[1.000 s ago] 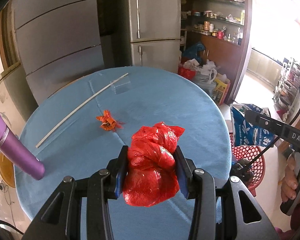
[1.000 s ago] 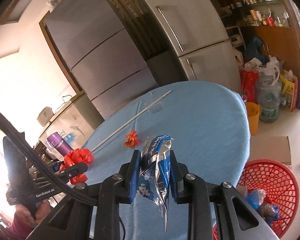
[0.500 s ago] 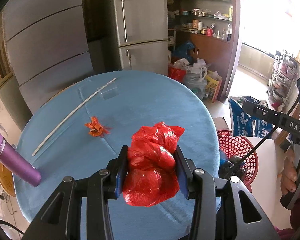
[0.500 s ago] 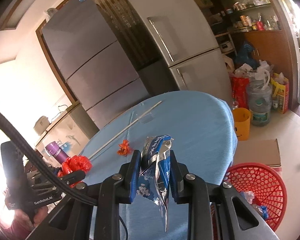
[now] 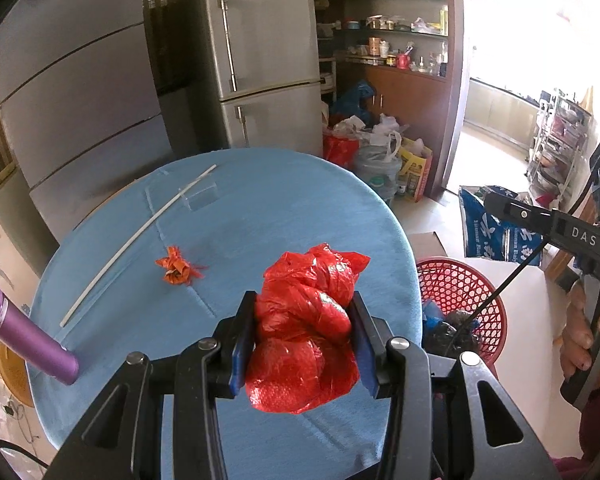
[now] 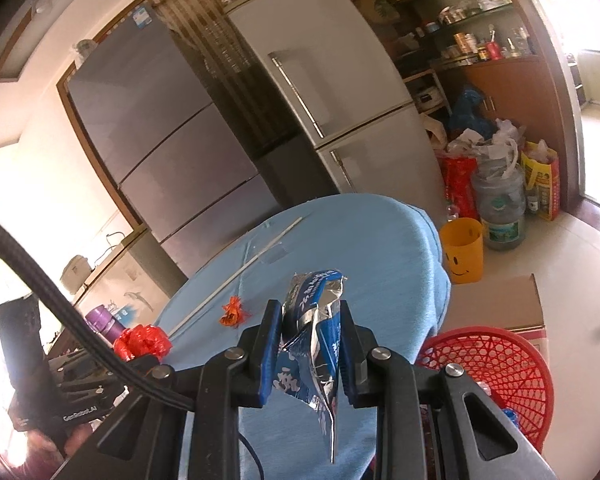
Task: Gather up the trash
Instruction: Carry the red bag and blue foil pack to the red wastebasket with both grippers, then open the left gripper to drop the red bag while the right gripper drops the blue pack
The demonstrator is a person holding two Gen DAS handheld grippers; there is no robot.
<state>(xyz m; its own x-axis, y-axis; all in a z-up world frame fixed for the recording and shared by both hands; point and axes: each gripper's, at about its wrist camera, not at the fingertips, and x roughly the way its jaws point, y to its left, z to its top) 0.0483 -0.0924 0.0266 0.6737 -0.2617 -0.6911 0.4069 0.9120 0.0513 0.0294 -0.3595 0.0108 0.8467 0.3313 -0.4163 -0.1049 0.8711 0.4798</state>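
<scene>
while held above the near edge of the blue-covered table (image 5: 260, 216), left gripper (image 5: 305, 344) clamped on a crumpled red plastic bag (image 5: 306, 340), pads pressed into both its sides, bag bulging out above and below the jaws. right gripper (image 6: 307, 350) closed tight on a flattened blue-and-silver foil wrapper (image 6: 314, 332), one torn silvery strip hanging down below the fingers. on the cloth: small orange scrap (image 5: 176, 268) lying loose near the middle, thin white stick (image 5: 140, 236) running diagonally just beyond it, not touching. purple bottle (image 5: 24, 336) at the left edge of the left wrist view (tilted by the lens, base hidden). red mesh basket (image 6: 496, 364) on the floor just off the table's right side, already with dark and blue rubbish inside. yellow smiley cup (image 6: 462, 250) on the floor farther back, beside a large water jug (image 6: 500, 210). grey fridges (image 5: 268, 52) behind the table.
</scene>
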